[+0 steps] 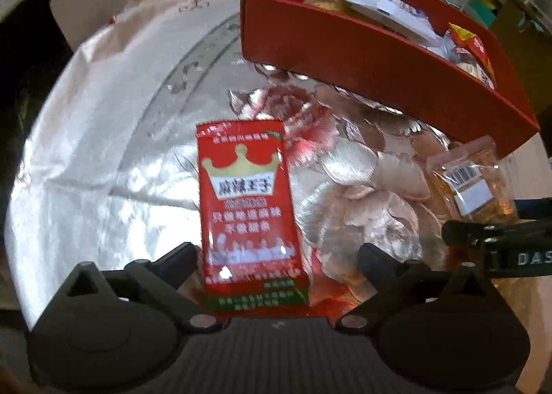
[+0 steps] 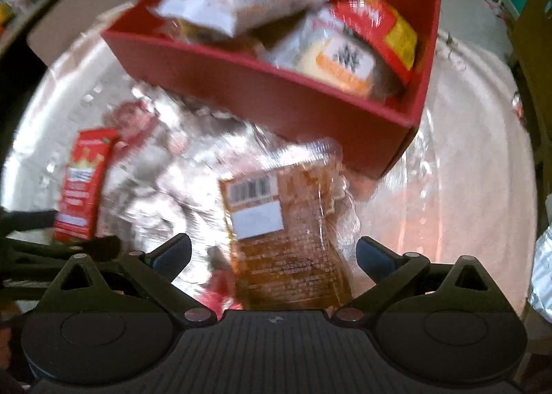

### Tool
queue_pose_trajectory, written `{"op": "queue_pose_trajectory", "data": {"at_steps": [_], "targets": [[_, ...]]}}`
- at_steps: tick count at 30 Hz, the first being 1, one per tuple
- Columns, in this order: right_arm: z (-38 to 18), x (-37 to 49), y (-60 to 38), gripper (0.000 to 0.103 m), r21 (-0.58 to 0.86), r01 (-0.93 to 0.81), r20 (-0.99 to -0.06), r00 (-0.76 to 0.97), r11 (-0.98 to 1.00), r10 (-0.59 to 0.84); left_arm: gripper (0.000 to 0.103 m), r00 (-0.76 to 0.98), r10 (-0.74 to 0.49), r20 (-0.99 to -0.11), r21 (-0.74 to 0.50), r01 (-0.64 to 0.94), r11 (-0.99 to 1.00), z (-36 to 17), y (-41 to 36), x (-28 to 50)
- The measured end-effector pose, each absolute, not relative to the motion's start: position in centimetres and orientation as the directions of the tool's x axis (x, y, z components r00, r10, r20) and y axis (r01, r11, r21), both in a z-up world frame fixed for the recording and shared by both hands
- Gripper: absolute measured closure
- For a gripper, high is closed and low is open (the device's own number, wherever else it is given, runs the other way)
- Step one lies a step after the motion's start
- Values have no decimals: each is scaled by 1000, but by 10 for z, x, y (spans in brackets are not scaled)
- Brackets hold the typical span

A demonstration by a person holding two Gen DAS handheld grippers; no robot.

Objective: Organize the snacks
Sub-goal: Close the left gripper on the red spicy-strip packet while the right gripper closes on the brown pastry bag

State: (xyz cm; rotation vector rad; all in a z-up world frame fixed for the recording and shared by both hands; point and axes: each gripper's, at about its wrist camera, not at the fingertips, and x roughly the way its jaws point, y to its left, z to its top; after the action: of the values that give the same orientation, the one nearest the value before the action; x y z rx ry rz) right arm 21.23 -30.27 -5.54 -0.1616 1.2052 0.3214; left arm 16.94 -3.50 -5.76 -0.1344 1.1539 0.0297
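Both tongs gape wide: left tongs [image 1: 277, 254] straddle the flat red foil snack packet [image 1: 246, 211], right tongs [image 2: 274, 249] straddle the clear-wrapped orange snack pack [image 2: 286, 232]. Next, probably, close and lift each into the far red cardboard box [image 2: 276, 97].

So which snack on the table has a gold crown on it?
The red packet lying between the left gripper's open fingers. The other loose one, the clear orange packet by the right gripper, shows only a barcode label.

Red box [image 2: 262, 90] and its snacks [image 2: 241, 4] are motion-blurred.
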Motion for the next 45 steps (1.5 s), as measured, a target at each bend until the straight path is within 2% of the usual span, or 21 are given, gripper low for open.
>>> {"op": "queue_pose_trajectory", "data": {"at_steps": [3,12,17,18,20,21,23,25,26,31,45], "targets": [[-57,209,-293,0,-16,-323,-932,348,946,103,3,437,-5,-900,-37,-64,997,-60,-38,171],[-60,183,-301,0,-23,-350,-886,442,936,143,4,485,-27,-874,-42,-19,999,-59,-34,158],[-57,185,-300,0,-41,-357,-908,403,933,115,4,462,-31,-886,-33,4,999,-60,-34,161],[-55,182,-297,4,-48,-370,-907,405,928,115,4,456,-29,-889,-31,2,1000,-59,-35,162],[-52,178,-289,12,-60,-384,-902,416,922,114,8,455,-28,-890,-32,-2,999,-59,-36,161],[-51,176,-288,20,-51,-386,-901,415,921,124,10,457,-28,-889,-30,2,1000,-58,-37,160],[-49,171,-285,27,-56,-391,-899,420,919,125,28,463,-32,-886,-32,8,999,-54,-36,158],[-49,166,-283,29,-51,-385,-900,418,922,124,44,473,-32,-881,-30,12,999,-49,-35,155],[-48,163,-283,29,-53,-384,-900,419,922,122,47,476,-39,-878,-34,20,999,-48,-35,154],[-45,152,-278,38,-19,-378,-898,413,926,150,51,472,-61,-880,-52,31,998,-44,-31,150],[-21,148,-293,43,57,-317,-857,470,947,209,53,496,-113,-861,-106,42,993,-31,-29,147]]}}
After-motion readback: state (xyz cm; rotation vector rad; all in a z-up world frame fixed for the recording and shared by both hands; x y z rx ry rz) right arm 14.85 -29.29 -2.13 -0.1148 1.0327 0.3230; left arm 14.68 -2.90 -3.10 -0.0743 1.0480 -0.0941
